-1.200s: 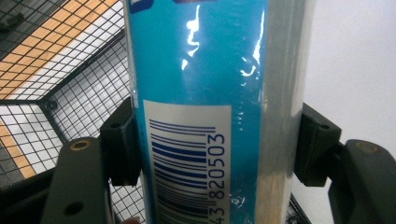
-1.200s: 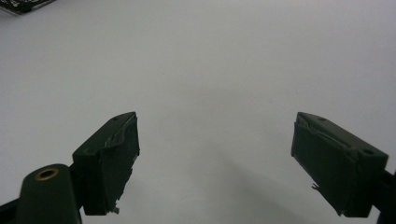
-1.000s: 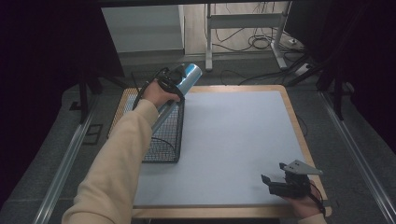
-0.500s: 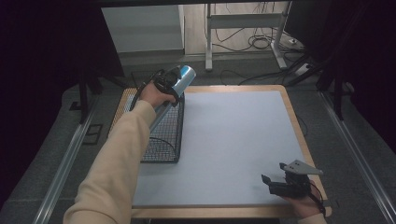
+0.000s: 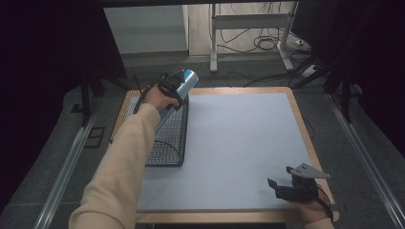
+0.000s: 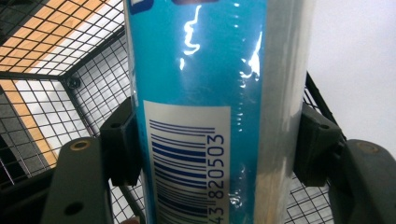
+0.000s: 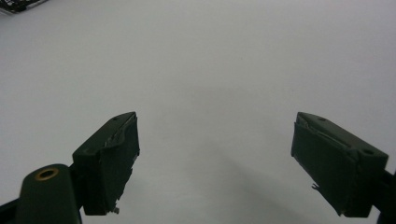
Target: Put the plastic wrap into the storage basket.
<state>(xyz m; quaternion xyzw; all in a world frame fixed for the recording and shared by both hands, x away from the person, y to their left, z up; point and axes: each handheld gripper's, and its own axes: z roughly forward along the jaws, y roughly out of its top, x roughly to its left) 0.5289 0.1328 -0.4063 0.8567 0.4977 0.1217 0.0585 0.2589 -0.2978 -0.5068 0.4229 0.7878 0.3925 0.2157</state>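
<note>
From the high view, the left gripper (image 5: 171, 86) holds a blue can (image 5: 185, 79) above the far end of a black wire basket (image 5: 165, 136) on the table (image 5: 239, 143). The right gripper (image 5: 292, 187) rests near the table's front right corner.

The left gripper view has both jaws clamped on the can (image 6: 205, 93), over the basket (image 6: 56, 98).

The right gripper view shows jaws wide apart, holding nothing, over the white surface.

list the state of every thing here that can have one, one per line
left gripper: shut on the blue packet, held over the far end of the wire basket
blue packet: lifted, clamped between the jaws, barcode facing the left gripper view's camera
wire basket: lying on the table's left side, nothing visible inside
right gripper: open, holding nothing, low over the white mat
white mat: flat, bare where visible
</note>
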